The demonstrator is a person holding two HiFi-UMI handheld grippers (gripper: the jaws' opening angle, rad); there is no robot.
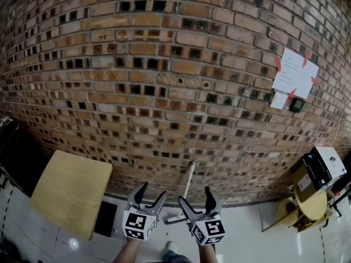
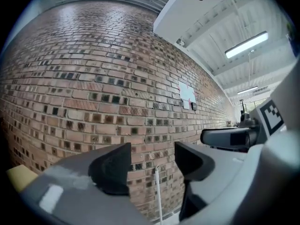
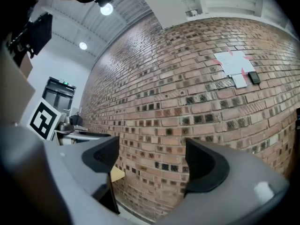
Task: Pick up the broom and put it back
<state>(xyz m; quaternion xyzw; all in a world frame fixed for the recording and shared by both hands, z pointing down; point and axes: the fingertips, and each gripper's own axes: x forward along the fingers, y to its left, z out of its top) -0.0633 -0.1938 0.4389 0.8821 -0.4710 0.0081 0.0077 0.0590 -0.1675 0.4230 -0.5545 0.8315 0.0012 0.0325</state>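
Observation:
The broom [image 1: 186, 193] has a white handle and leans upright against the brick wall, its head on the floor between my two grippers. In the left gripper view the broom handle [image 2: 158, 193] shows as a thin white stick between the jaws, still some way off. My left gripper [image 1: 151, 196] is open and holds nothing. My right gripper [image 1: 194, 197] is also open and holds nothing; the broom is out of sight in the right gripper view. Both grippers hover short of the wall, apart from the broom.
A brick wall [image 1: 164, 81] fills the view ahead. A wooden table [image 1: 71, 190] stands at the left, a dark panel [image 1: 105, 218] beside it. A yellow stool [image 1: 310, 204] with boxes [image 1: 323, 166] stands at the right. Papers [image 1: 293, 75] are taped to the wall.

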